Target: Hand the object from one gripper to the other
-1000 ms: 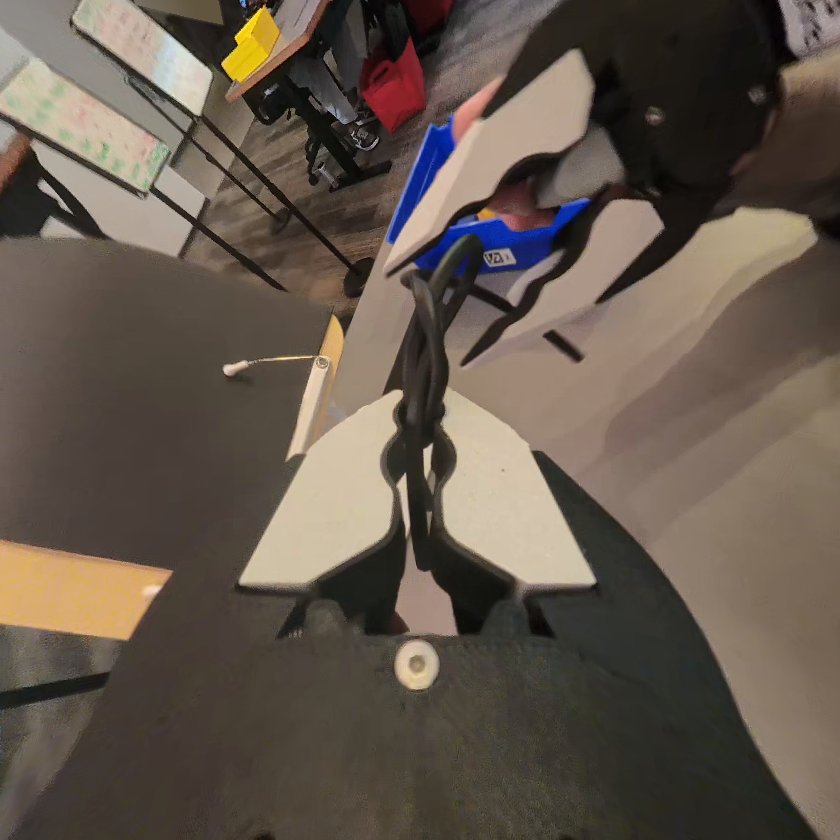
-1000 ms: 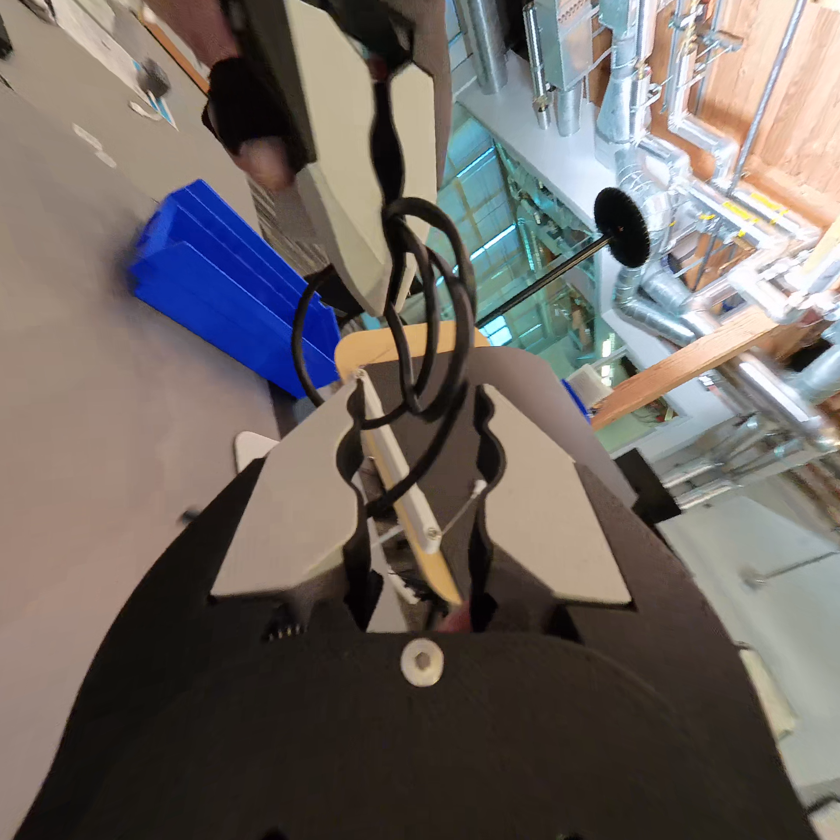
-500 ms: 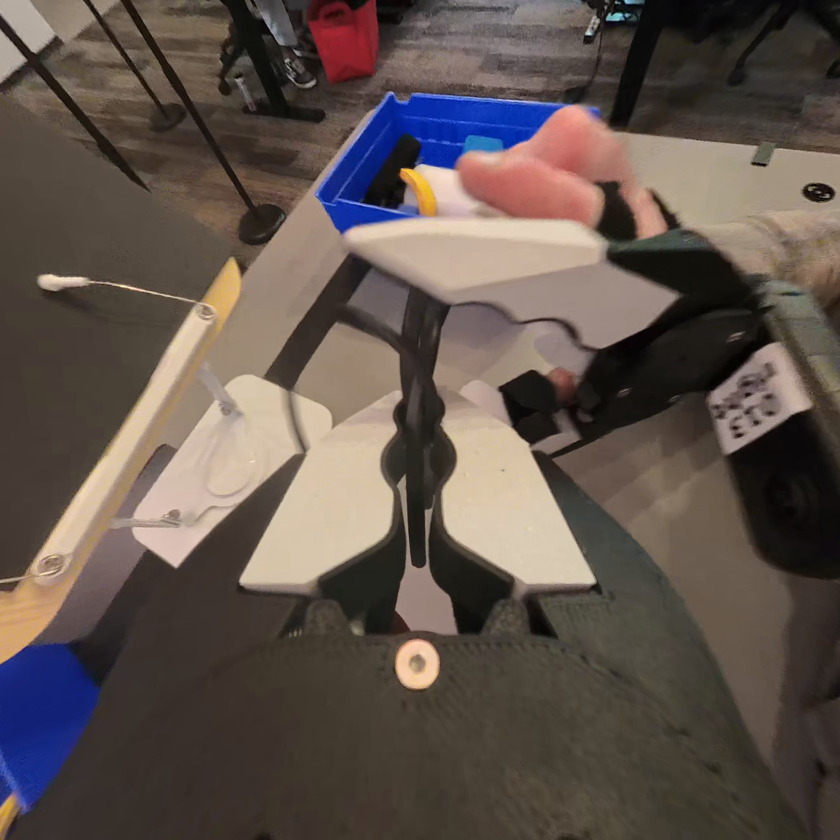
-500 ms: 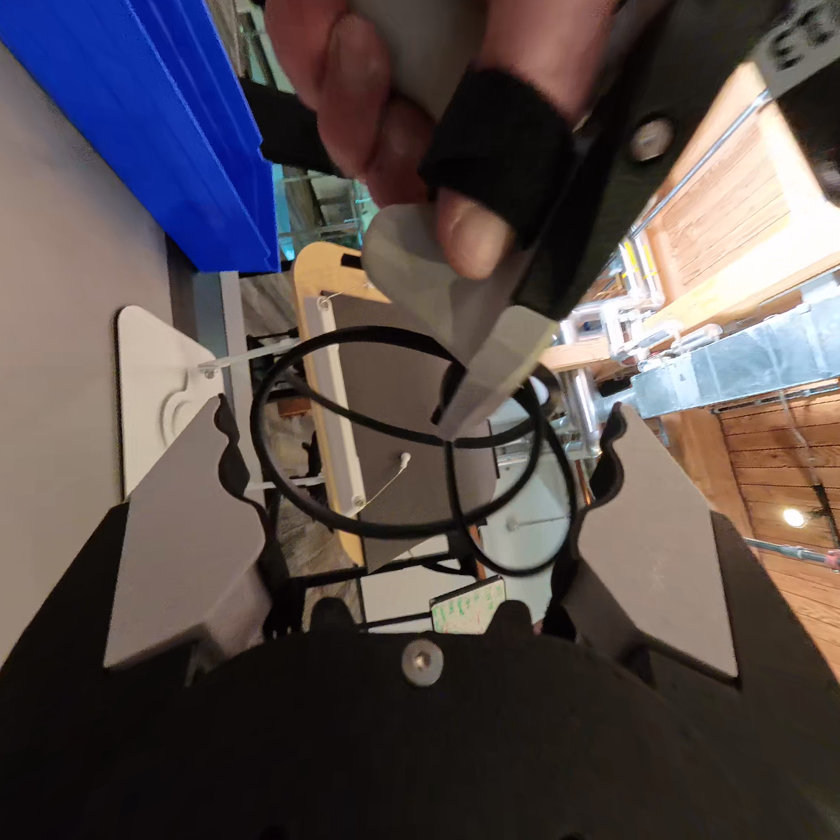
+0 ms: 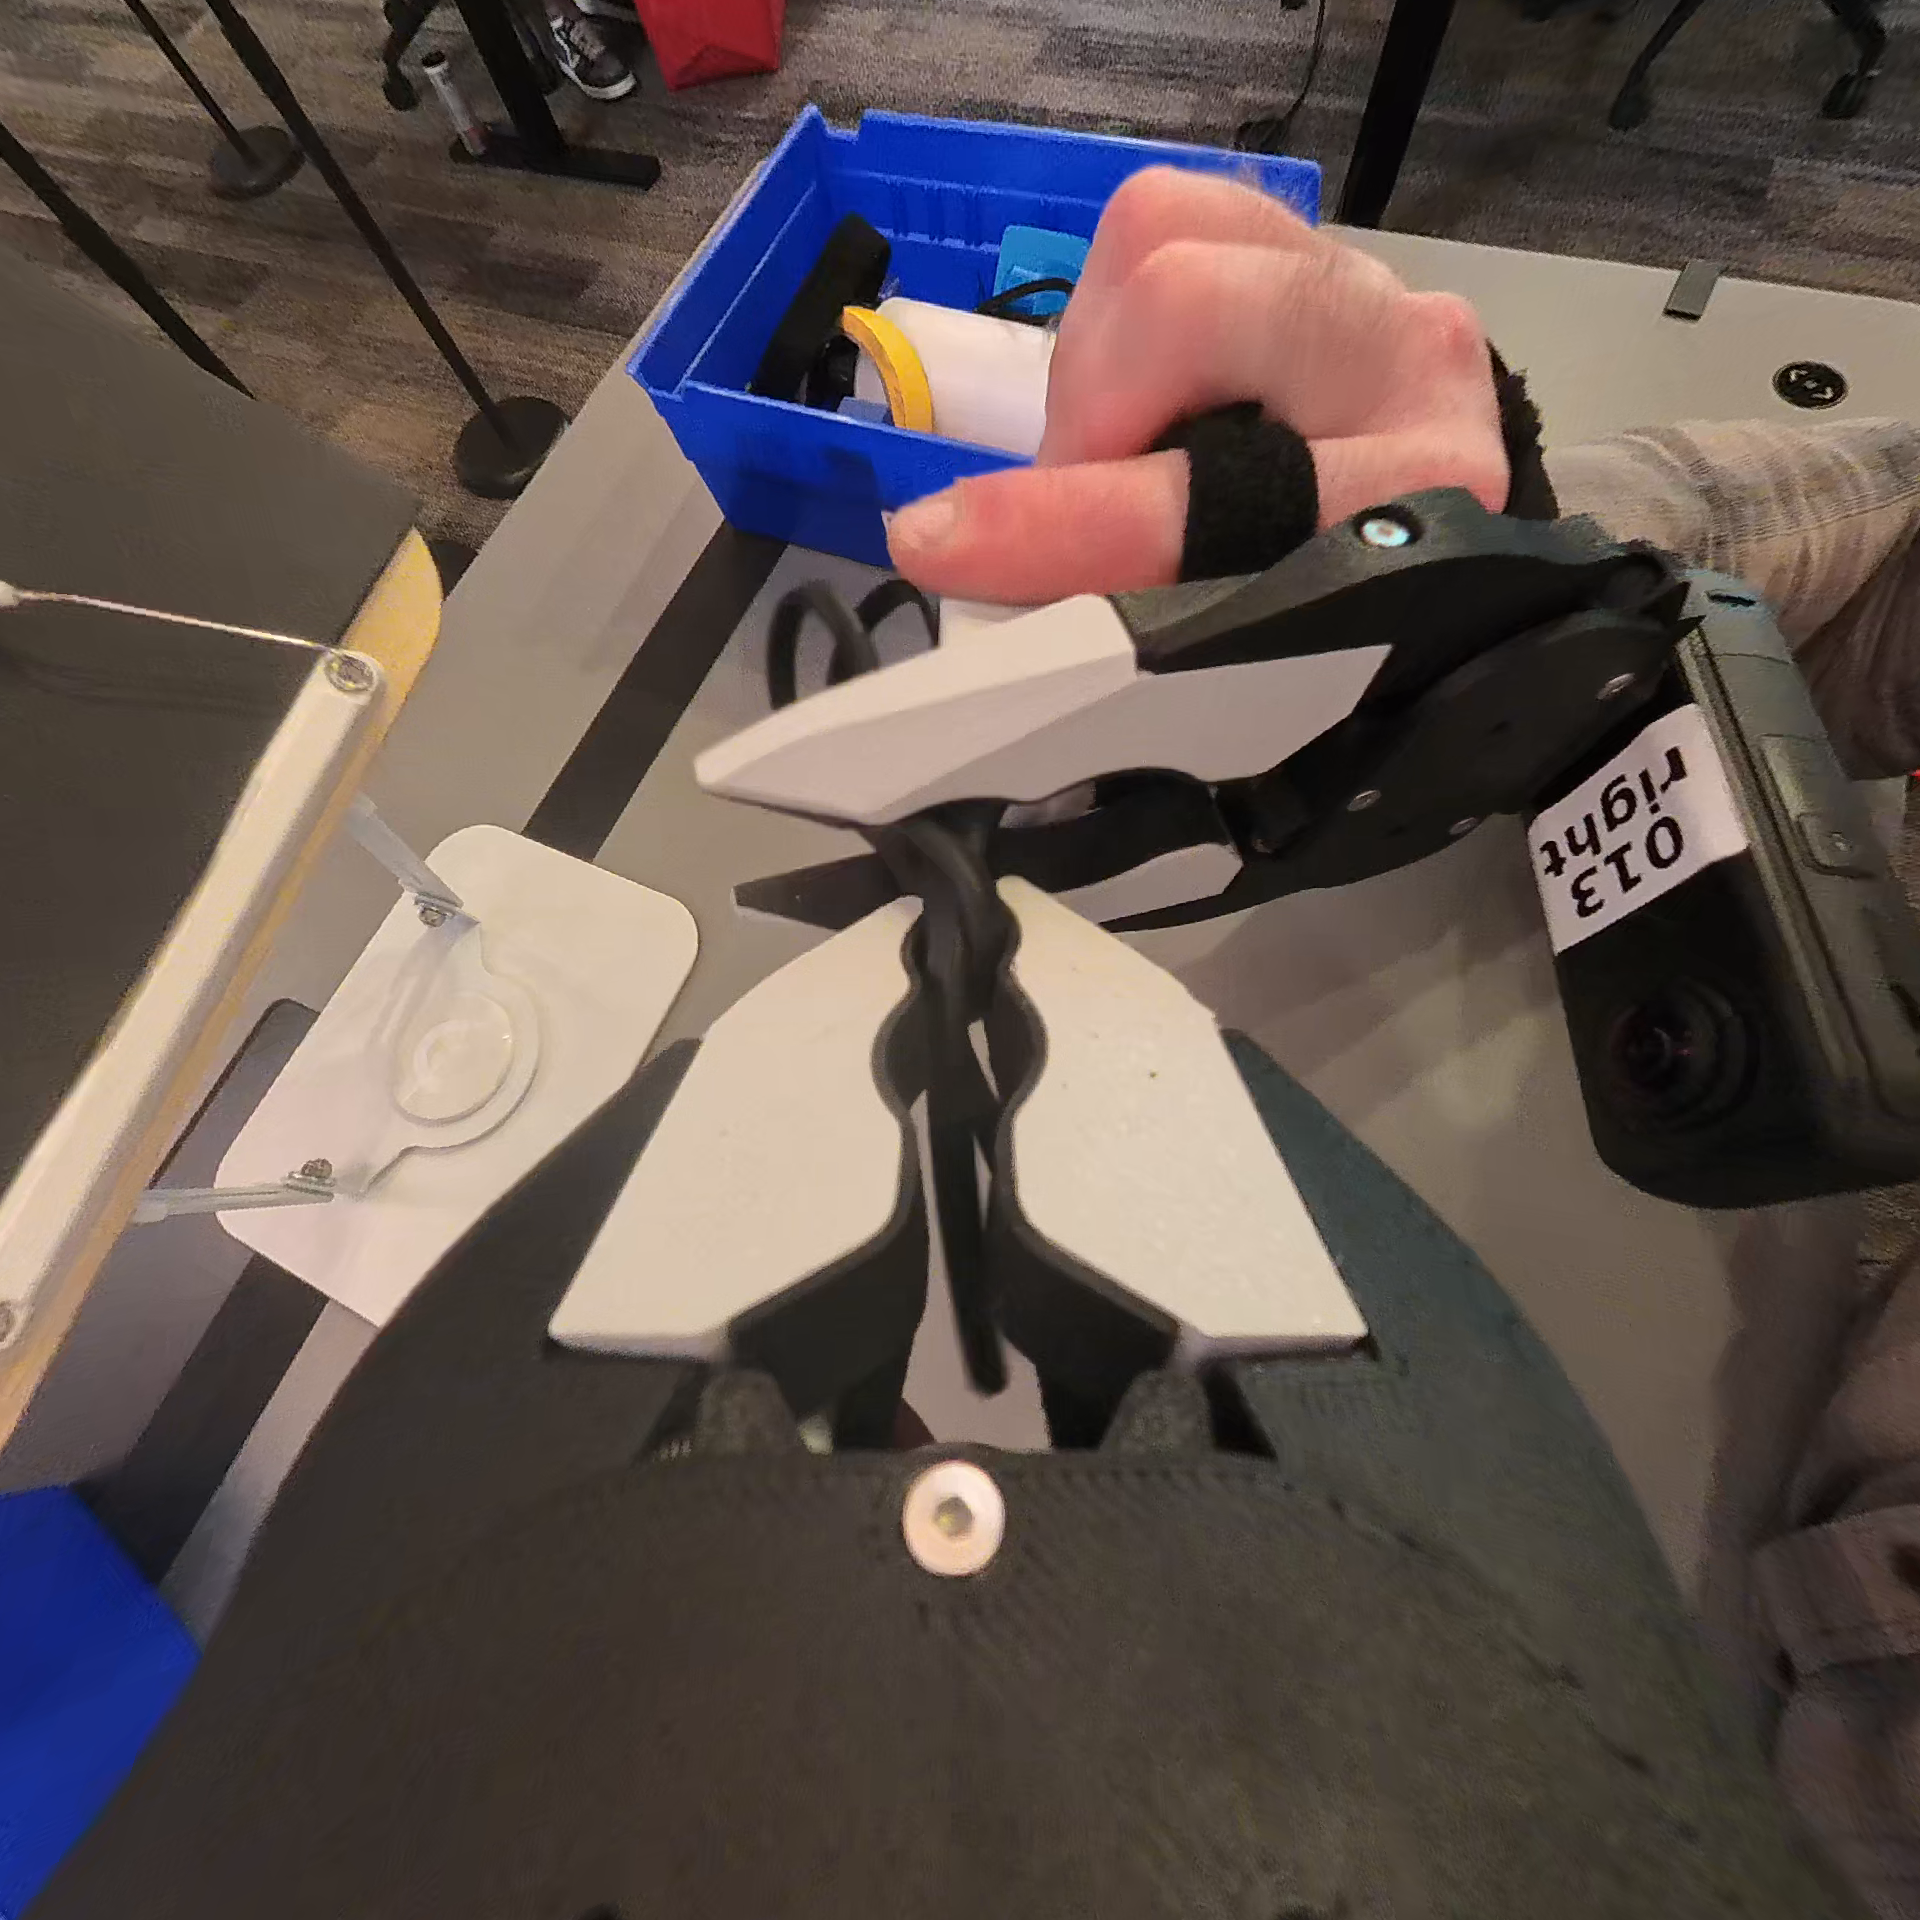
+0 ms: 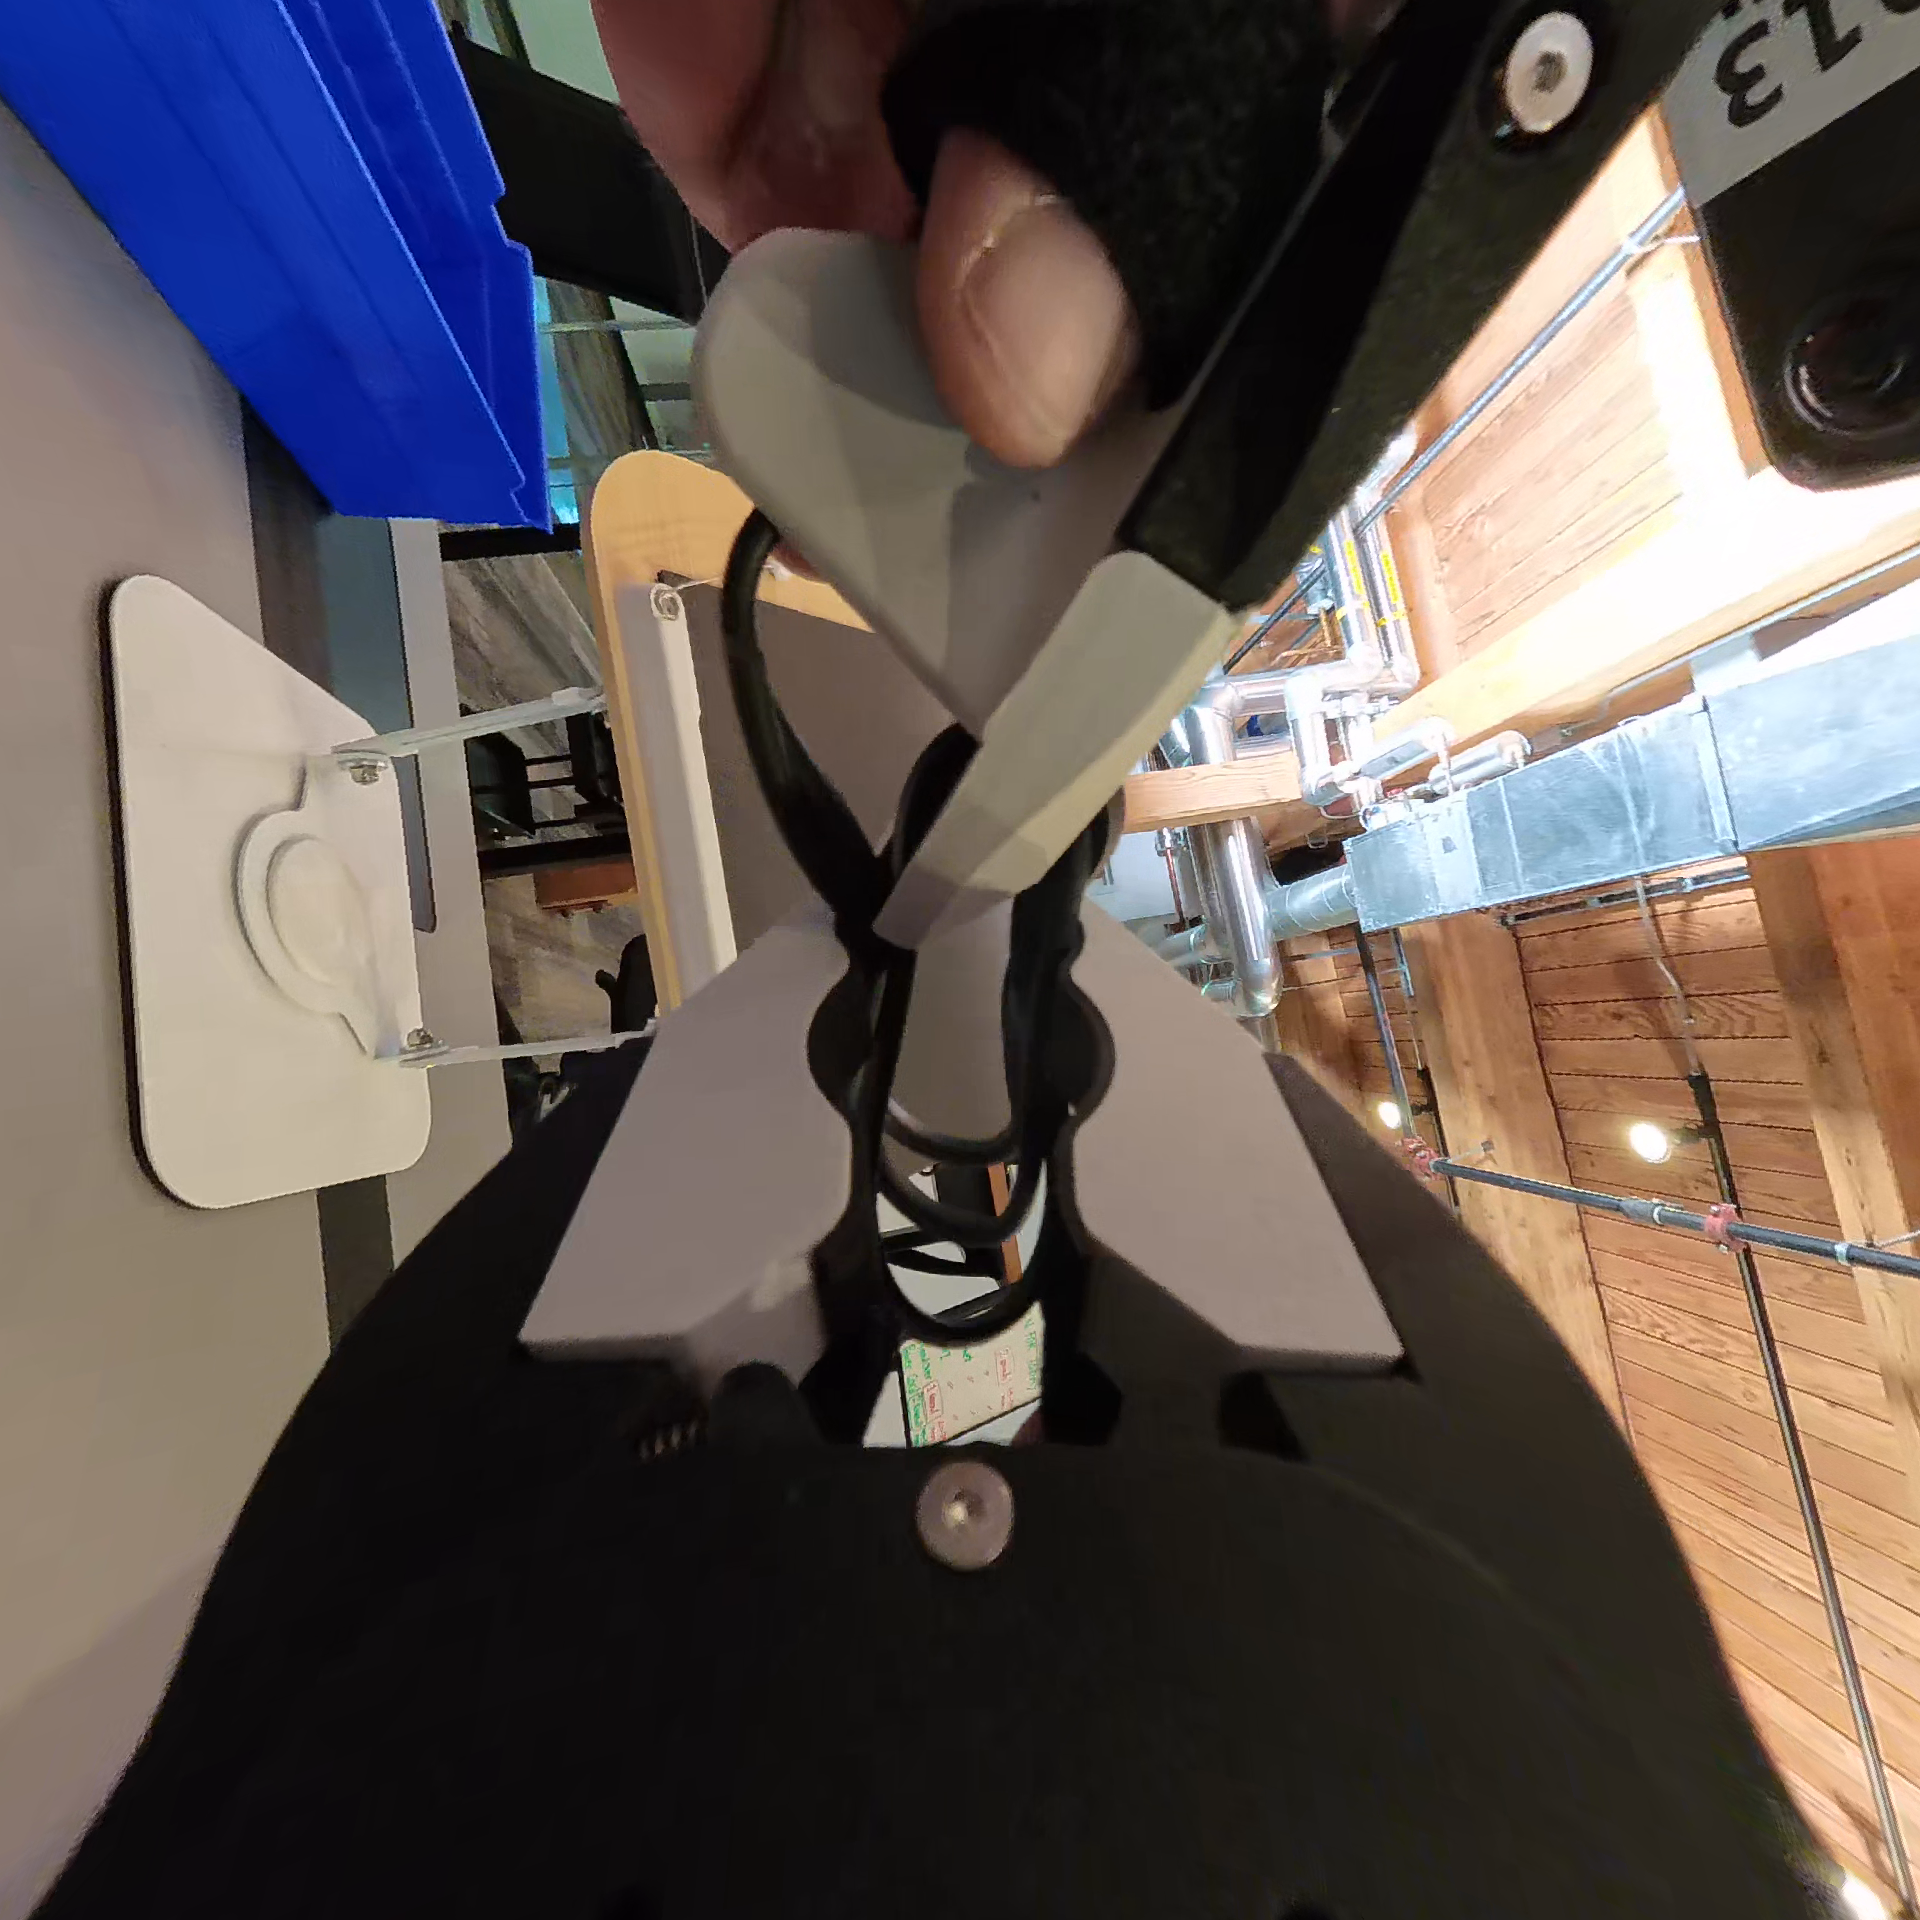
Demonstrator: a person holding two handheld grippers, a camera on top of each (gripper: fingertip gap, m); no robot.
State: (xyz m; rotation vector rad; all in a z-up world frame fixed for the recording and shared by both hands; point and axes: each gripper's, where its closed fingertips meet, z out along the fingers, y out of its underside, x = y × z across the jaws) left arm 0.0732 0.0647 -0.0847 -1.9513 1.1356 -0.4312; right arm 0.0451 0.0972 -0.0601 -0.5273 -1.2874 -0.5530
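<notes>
Left wrist view: left gripper (image 5: pixel 958 961) clamped tight on a coiled black cable (image 5: pixel 961 997), strands pinched between its grey fingers (image 5: pixel 790 1153), held above the grey table (image 5: pixel 582 582). The right gripper (image 5: pixel 935 831) comes in from the right, a person's hand (image 5: pixel 1226 395) on it, its upper finger lying over the cable top; lower finger mostly hidden, so the bite isn't readable from here. A loop of cable pokes out behind. Blue bin (image 5: pixel 790 457) of odds and ends farther back, white plate (image 5: pixel 457 1081) on the table at left.

Right wrist view: right gripper (image 6: pixel 961 966) nearly closed — cable loops (image 6: pixel 935 1143) sit squeezed between its fingers. Left gripper's finger (image 6: pixel 997 831) tip pokes into the same bundle from above.

Progress: both grippers look to be gripping the cable at once — mid-handover. Left to do: one gripper lets go and pulls clear.
</notes>
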